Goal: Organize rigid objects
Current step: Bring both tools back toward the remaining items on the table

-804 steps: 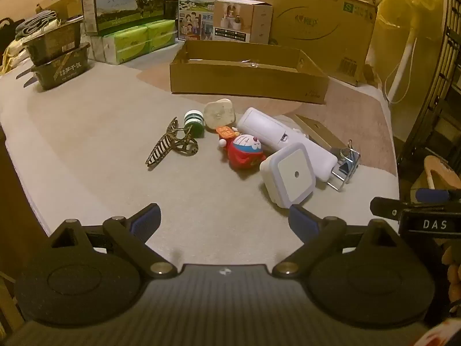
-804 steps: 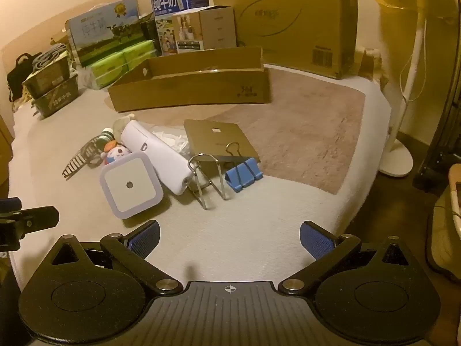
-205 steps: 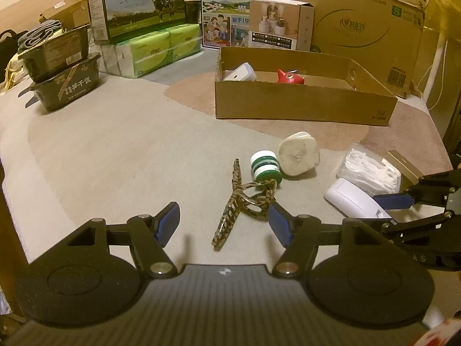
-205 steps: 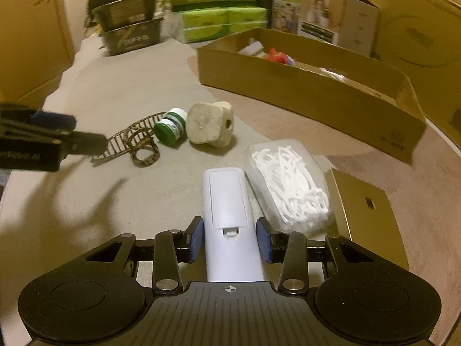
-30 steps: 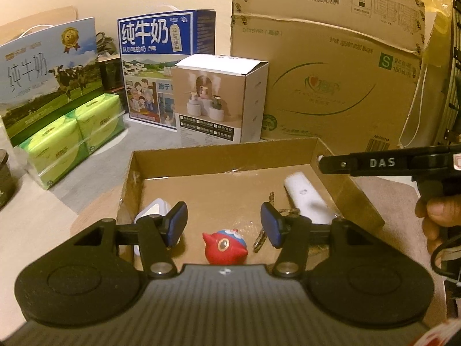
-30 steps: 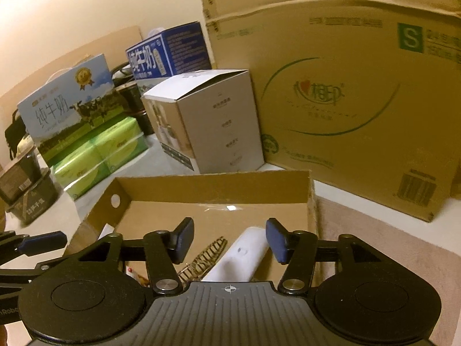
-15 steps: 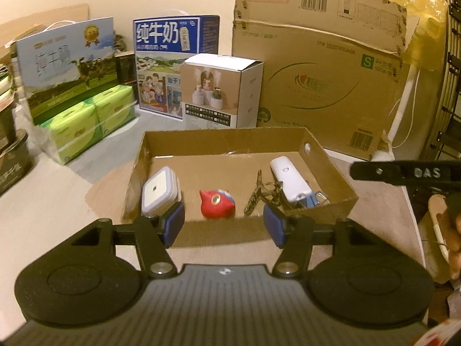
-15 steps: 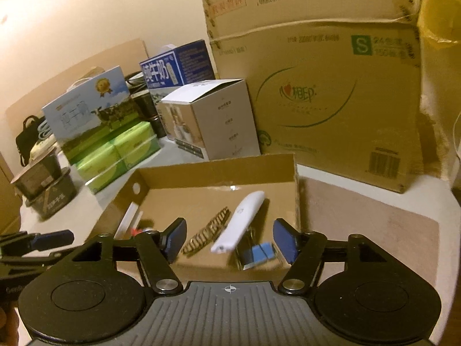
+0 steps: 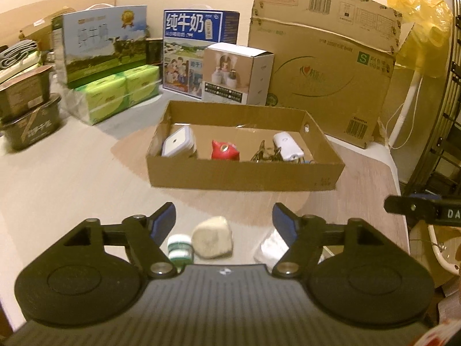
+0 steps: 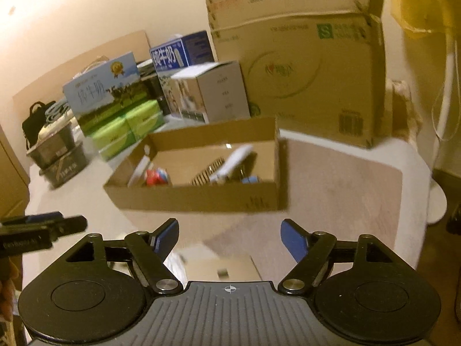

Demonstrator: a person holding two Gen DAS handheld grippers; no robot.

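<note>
Left wrist view: the shallow cardboard tray [image 9: 245,173] is taken as the landmark; it stands well ahead of both claws on the cloth-covered surface.
Tray contents: a square white night light [image 9: 175,144] at the left end, a red figure [image 9: 224,151] in the middle, a patterned hair clip [image 9: 265,154] and a white oblong device [image 9: 288,147] at the right end are seen inside.
Left claw [image 9: 224,220]: empty; its jaws have just been opening and stand wide, with nothing between them.
Right claw [image 10: 229,235]: empty likewise; its jaws have just been opening, and no object is gripped.
Items outstanding: a green-banded jar [image 9: 179,248], a cream lumpy object [image 9: 212,240] and a white packet [image 9: 270,248] lie on the near side of the tray, just beneath the left claw. A flat tan card [image 10: 222,268] lies on the near side of the tray under the right claw.
Step in hand: a delivery to the tray is judged complete; the return for the next items is under way.
Next move required: each claw is to be lowered over one remaining item, with the jaws set astride it before closing.
Caution: the jar and the cream object lie touching or nearly so; one should be separated cleanly.
</note>
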